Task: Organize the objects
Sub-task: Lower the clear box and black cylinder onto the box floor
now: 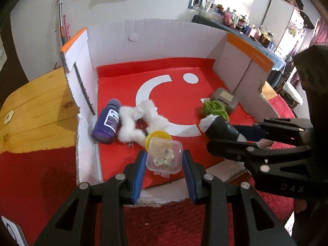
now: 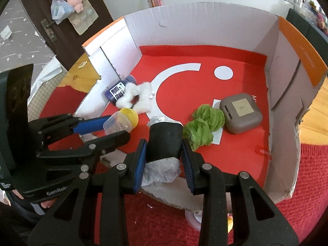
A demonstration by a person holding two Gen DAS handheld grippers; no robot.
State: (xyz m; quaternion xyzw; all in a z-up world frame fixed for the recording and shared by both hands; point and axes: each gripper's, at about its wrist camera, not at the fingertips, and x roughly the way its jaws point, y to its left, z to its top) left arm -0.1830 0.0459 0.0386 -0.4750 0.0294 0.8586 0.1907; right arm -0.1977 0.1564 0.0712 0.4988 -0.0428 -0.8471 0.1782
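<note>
Left gripper point(image 1: 165, 160), item one on my list: blue pads clamped on the sides of a small clear square plastic box with a hinged lid and a few pale beads inside point(image 1: 164, 157), held lower centre of its own view, above the front edge of the shallow white cardboard tray with a red printed floor point(image 1: 155, 34). Right gripper point(image 2: 164, 153), item two: pads closed on a black cylinder stuffed with white fluffy wadding at both ends point(image 2: 165, 141), centre of its view, likewise over the tray's torn front lip. Both grippers, as I read them, tilt steeply downward and forward, side by side, the right one entering the left view from the right edge. Already lying in the tray: purple plastic bottle with white label point(image 1: 107, 122) at left, touching a loop of white cotton fluff point(image 1: 135, 121); yellow round lid point(image 1: 157, 136) just behind the clear box; green crinkled yarn bundle point(image 2: 205, 123) beside a flat grey-brown rounded case point(image 2: 240, 112) at right. Risks I judge: the smooth box could pivot or slip between the pads; lowering it may knock the yellow lid or snag the cotton; the two grippers are near enough to clash; the loose wadding may shed.
</note>
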